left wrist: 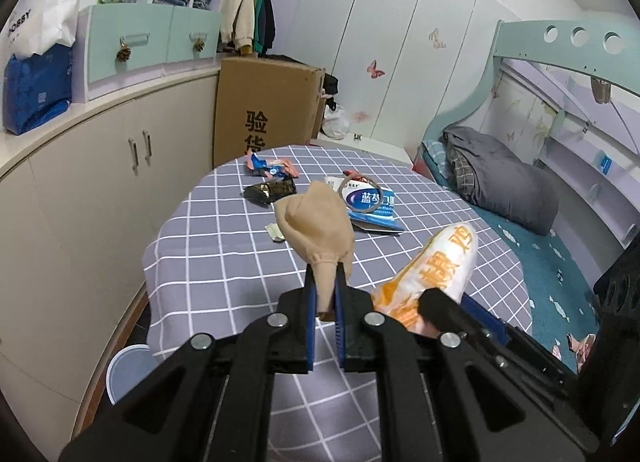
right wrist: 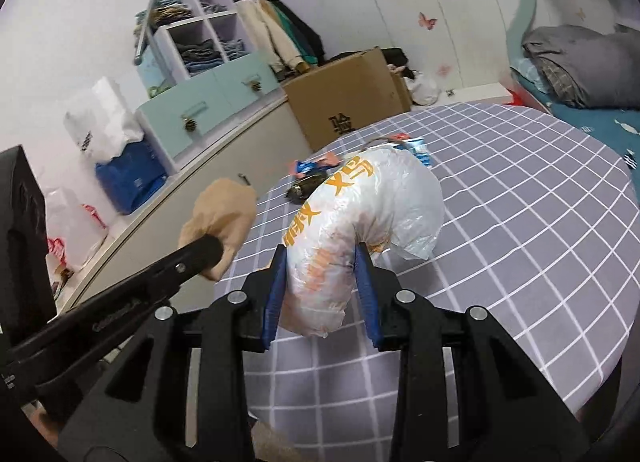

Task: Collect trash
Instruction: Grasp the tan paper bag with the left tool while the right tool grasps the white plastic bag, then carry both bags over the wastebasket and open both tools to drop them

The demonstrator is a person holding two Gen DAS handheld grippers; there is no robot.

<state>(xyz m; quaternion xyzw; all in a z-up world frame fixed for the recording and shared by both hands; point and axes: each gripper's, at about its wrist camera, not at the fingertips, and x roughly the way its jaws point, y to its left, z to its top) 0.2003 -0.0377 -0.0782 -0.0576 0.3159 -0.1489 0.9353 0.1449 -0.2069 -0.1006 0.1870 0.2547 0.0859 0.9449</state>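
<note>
My left gripper (left wrist: 324, 290) is pinched nearly shut on the gathered neck of a tan, soft, crumpled cloth-like bag (left wrist: 316, 222), which stands up above the fingers over the counter (left wrist: 224, 262) with its grey-lilac checked cloth. My right gripper (right wrist: 322, 262) is partly closed around a puffy white plastic bag printed with orange characters (right wrist: 372, 206); the blue pads (right wrist: 276, 290) press into its sides and the bag bulges out above and below them.

More trash lies on the far part of the counter: a black crinkled wrapper (left wrist: 270, 192), a blue-and-orange snack wrapper (left wrist: 270, 167), a blue-and-white flat packet (left wrist: 374, 206) with a thin metal ring (left wrist: 360, 194) resting on it, and a small silvery scrap (left wrist: 275, 232). A pale blue round bin (left wrist: 130, 370) shows below the counter's near-left edge; I judge that is where things should go.

Risks, as I see them:
- The white bag is slick and air-filled, so it could squirt out of the pads if I squeeze harder or swing fast.
- The tan bag is held only by a thin fold and may slip free.
- The two grippers are close together, so crossing toward the bin could knock one load against the other.
</note>
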